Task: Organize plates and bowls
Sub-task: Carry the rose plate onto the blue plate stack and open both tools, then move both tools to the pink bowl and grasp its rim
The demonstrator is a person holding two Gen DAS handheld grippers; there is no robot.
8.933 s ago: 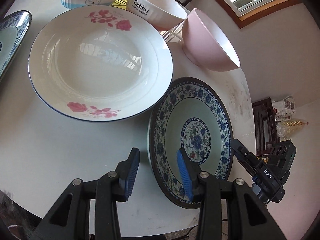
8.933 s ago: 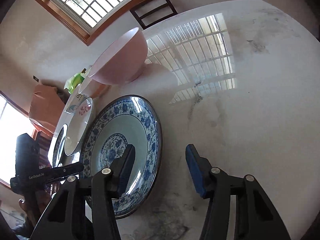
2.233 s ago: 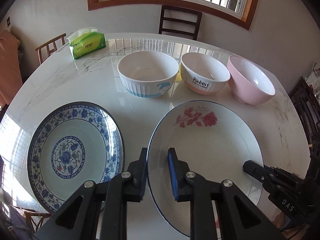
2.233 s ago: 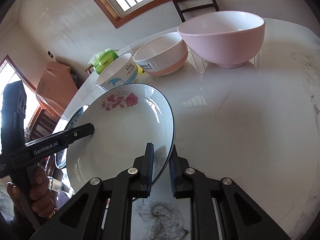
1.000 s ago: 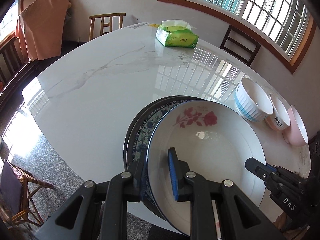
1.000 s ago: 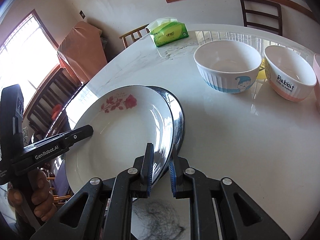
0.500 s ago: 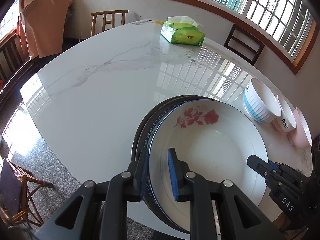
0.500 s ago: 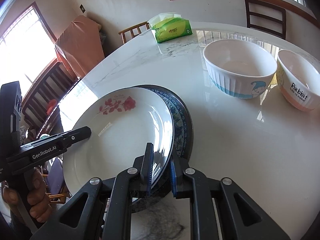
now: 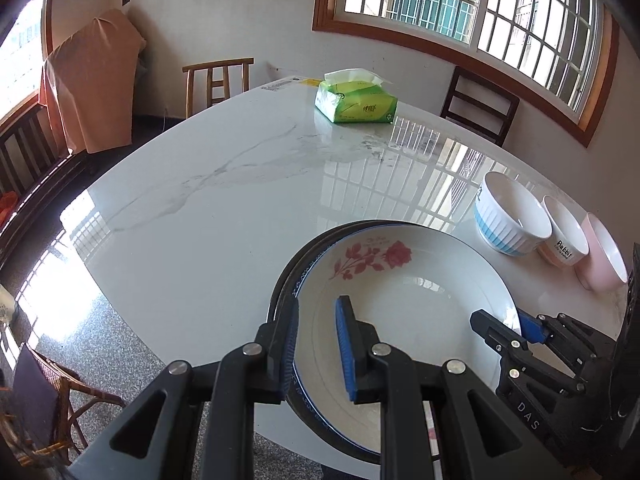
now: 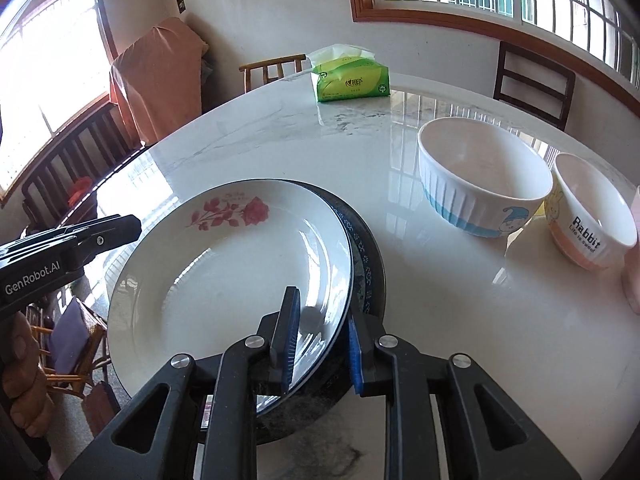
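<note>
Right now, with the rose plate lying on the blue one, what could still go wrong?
1. The right gripper has just been opening its jaws around the rim of the rose plate while the left gripper grips the opposite rim; it could tilt or clack onto the blue plate.
2. On withdrawal, its outer finger might snag the blue plate and drag the stack, which sits near the edge of the table.

A green tissue pack [image 9: 355,103] is lying near the far edge of the white marble tabletop [image 9: 224,200]. A wooden chair [image 9: 217,80] and a dark chair [image 9: 478,102] are standing beyond that edge, under a barred window [image 9: 460,4].
</note>
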